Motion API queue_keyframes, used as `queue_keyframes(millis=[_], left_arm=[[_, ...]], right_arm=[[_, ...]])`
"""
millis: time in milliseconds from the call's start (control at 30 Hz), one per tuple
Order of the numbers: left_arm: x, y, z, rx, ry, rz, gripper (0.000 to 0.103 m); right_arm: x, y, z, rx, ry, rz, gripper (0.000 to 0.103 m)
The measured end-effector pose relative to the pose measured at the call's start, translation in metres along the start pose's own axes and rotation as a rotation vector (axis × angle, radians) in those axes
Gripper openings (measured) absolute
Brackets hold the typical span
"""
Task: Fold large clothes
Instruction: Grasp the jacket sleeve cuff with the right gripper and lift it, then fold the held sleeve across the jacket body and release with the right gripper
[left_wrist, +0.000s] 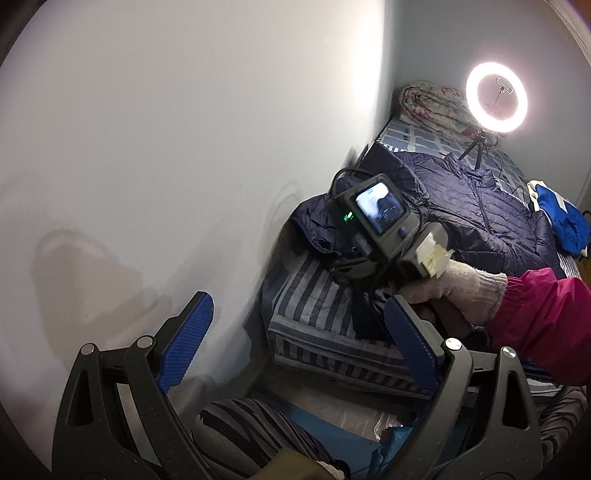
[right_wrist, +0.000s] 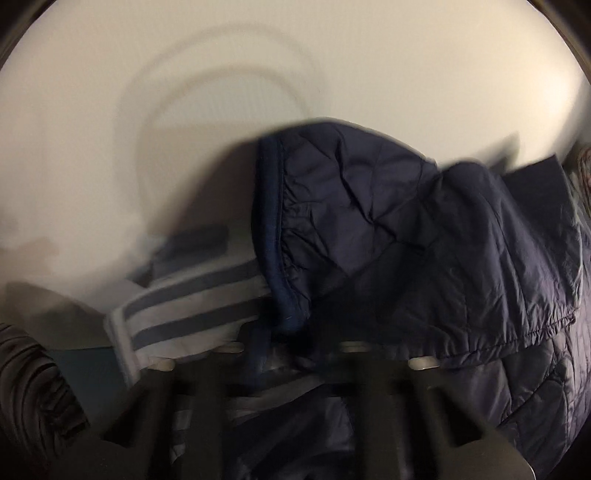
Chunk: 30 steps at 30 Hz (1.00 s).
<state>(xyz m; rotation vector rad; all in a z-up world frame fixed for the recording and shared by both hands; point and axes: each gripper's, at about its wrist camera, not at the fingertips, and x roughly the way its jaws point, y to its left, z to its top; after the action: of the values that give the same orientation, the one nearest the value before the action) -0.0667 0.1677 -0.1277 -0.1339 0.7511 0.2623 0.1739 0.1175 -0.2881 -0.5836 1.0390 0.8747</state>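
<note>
One navy quilted jacket (left_wrist: 480, 206), one ring light (left_wrist: 496, 96), one rolled quilt (left_wrist: 432, 107), two grippers (left_wrist: 295, 354)

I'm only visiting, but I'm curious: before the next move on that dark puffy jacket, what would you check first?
1. Left hand-held gripper open and empty: ok.
2. Right hand-held gripper has hold of the sleeve cuff: cannot tell, as its tips are blurred and buried in fabric.
3. Jacket body spread flat on the bed: ok.
4. Sleeve lying smooth: not ok, it is bunched by the wall.
5. Ring light tripod clear of the jacket: cannot tell, as it stands right at the collar.
6. Blue cloth clear of the jacket: not ok, it lies at its edge.
</note>
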Motion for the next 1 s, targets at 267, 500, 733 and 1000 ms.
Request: queue_keyframes(millis=[267, 500, 733, 1000], left_arm=[[0.008, -0.01, 0.012, 0.023, -0.038, -0.003, 0.096], [0.036, -0.047, 0.035, 0.052, -0.078, -0.038, 0.096], [0.076, -0.12, 0.079, 0.14, -0.146, -0.143, 0.096], [0.137, -0.206, 0.108, 0.221, -0.154, -0.257, 0.096]], right_arm=[[-0.057, -0.059, 0.004, 0.184, -0.142, 0.049, 0.009], [-0.12, -0.132, -0.002, 0.337, -0.271, 0.024, 0.009], [-0.177, -0.235, -0.029, 0.538, -0.387, -0.073, 0.009], [-0.222, -0.348, -0.111, 0.763, -0.445, -0.305, 0.009]])
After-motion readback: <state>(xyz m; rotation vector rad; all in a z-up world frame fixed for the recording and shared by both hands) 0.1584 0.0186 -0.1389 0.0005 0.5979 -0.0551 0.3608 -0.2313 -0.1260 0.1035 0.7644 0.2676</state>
